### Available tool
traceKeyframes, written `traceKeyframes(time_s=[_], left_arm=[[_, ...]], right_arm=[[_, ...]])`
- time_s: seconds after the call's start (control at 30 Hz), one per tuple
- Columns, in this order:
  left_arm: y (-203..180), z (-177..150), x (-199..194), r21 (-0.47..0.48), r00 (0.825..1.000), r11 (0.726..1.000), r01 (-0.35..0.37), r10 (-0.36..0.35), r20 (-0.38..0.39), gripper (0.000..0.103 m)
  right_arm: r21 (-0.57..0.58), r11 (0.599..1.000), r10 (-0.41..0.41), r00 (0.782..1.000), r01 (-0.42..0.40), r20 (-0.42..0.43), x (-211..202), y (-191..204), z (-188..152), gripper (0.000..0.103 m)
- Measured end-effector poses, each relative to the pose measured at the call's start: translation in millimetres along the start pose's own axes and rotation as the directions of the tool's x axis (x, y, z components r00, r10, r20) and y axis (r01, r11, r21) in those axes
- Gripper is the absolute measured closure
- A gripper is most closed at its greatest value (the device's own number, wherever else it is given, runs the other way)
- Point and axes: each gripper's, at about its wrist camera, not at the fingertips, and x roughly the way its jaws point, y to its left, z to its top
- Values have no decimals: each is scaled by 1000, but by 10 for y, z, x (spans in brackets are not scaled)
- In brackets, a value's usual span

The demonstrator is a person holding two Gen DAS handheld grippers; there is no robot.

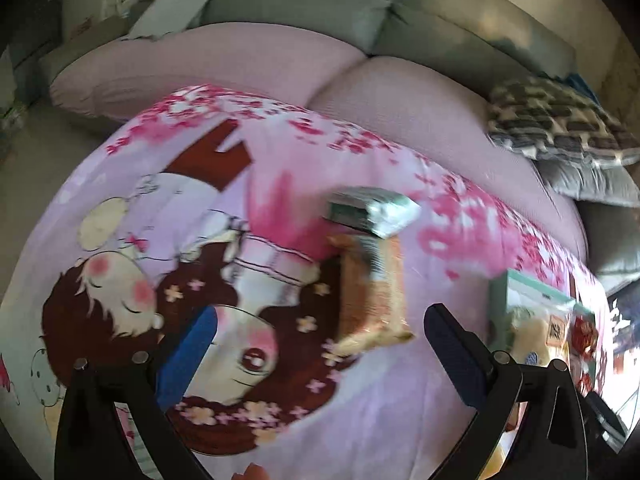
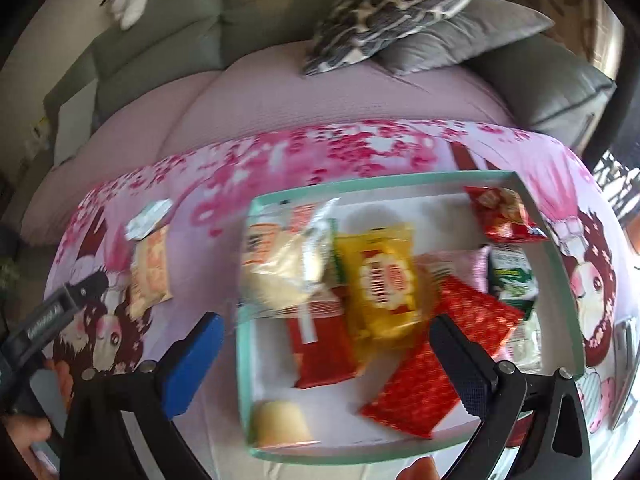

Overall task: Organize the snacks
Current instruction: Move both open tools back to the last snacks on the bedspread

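An orange snack packet [image 1: 370, 292] lies on the pink cartoon cloth, with a silver-green packet [image 1: 372, 210] just beyond it. My left gripper [image 1: 316, 344] is open and empty, just short of the orange packet. Both packets also show in the right wrist view: the orange one [image 2: 150, 270] and the silver one [image 2: 148, 214]. My right gripper [image 2: 324, 356] is open and empty above the mint-rimmed tray [image 2: 242, 360]. The tray holds several snacks: a yellow packet [image 2: 380, 280], red packets [image 2: 436, 356], a clear bread bag [image 2: 286, 264], a green packet [image 2: 512, 272].
The cloth [image 1: 320, 420] covers a table in front of a pink-covered sofa [image 1: 240, 60]. Patterned and grey cushions [image 2: 400, 4] lie at the sofa's right. The tray [image 1: 498, 300] shows at the right edge of the left wrist view. The left tool [image 2: 44, 320] shows at the right view's left.
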Motion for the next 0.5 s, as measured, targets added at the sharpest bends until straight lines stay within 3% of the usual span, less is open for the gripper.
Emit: traceKeyframes(time_s=[0.2, 0.5], left_arm=[[272, 63, -18, -55, 999, 997, -46, 46, 14, 0], [413, 90, 103, -103, 999, 994, -29, 26, -24, 0]], right_arm=[[-72, 997, 14, 1000, -15, -16, 60, 298, -59, 0], [-181, 983, 9, 998, -20, -64, 249, 735, -169, 0]])
